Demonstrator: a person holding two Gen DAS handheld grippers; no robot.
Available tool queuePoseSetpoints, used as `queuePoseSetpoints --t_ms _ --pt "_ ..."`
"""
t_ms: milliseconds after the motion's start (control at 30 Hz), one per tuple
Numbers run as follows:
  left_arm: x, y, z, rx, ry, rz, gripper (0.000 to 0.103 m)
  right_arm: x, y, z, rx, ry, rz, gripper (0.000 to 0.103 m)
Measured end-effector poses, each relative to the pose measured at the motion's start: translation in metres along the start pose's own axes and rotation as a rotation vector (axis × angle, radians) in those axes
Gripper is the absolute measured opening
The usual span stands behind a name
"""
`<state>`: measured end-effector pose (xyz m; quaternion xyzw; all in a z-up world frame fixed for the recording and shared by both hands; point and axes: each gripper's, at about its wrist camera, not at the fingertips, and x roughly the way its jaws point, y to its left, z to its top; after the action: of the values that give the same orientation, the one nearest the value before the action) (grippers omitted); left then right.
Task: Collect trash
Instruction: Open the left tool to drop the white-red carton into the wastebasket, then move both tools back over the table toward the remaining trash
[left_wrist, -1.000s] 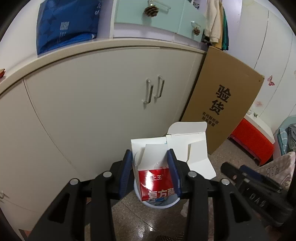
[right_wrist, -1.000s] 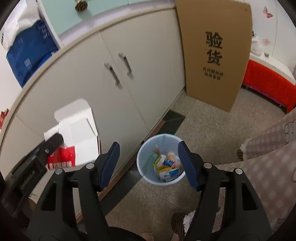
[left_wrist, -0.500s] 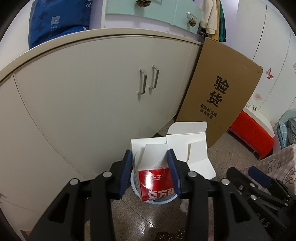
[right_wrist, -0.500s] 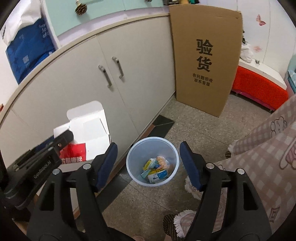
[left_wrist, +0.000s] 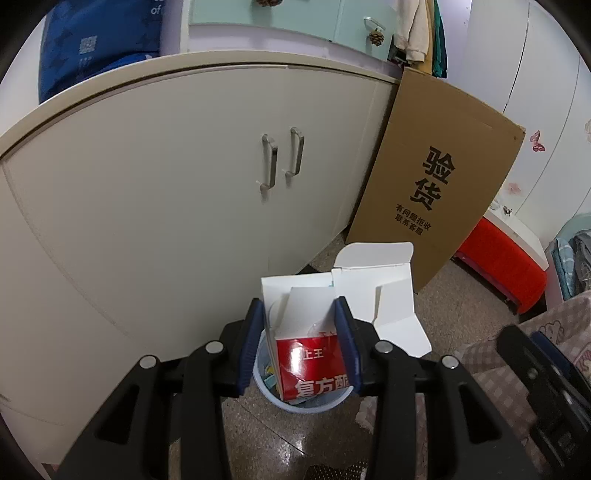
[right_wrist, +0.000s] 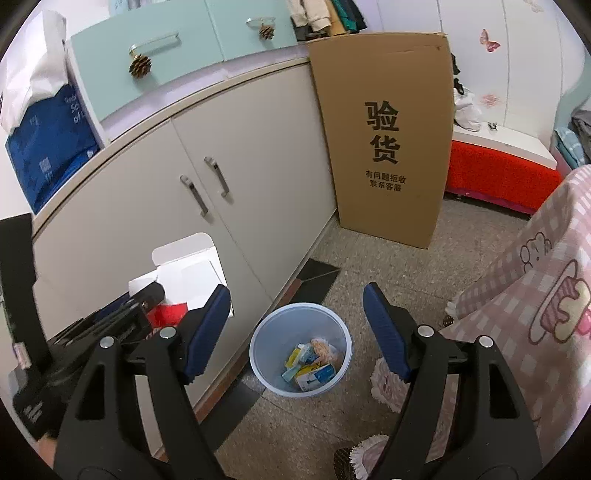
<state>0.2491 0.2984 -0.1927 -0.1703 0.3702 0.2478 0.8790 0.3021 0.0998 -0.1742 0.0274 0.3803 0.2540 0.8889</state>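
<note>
Clamping carton (left_wrist: 312, 363) in left fingers (left_wrist: 341, 332) | right fingers (right_wrist: 384, 328) apart | bin's (right_wrist: 273, 332) litter visible only from right wrist

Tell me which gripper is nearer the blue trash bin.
Left. The left gripper holds the red-and-white box just above the blue trash bin; the right gripper hangs open, higher and farther back.

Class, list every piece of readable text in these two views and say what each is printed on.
"验货": cardboard sheet, large characters.
"有问题拒收 联系客服": same sheet, smaller lines.
"复方", partly hidden: red and white box held in the left gripper.
Blue bag: print and QR code too small to read.
</note>
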Motion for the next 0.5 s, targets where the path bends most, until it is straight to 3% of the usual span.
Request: queuePoseSetpoints --t_ms 100,133,167,200,500 --pt "0.012 -0.004 0.009 -0.012 0.001 0.002 0.042 -0.001 -0.007 0.001 0.023 -0.007 -0.005 0.075" --pt "0.018 -0.004 0.011 -0.014 0.011 0.007 0.051 0.0 -0.009 0.001 0.03 -0.005 -0.007 0.075" --pt "0.026 -0.006 0.013 -0.014 0.03 0.012 0.07 0.001 -0.009 0.0 0.033 -0.001 -0.009 0.075" --pt "0.03 -0.006 0.013 -0.02 0.03 0.017 0.077 0.003 -0.01 -0.001 0.036 0.006 -0.012 0.075" --pt "0.024 -0.002 -0.002 -0.055 0.079 -0.062 0.078 -0.006 -0.013 -0.004 0.051 0.017 -0.008 0.075"
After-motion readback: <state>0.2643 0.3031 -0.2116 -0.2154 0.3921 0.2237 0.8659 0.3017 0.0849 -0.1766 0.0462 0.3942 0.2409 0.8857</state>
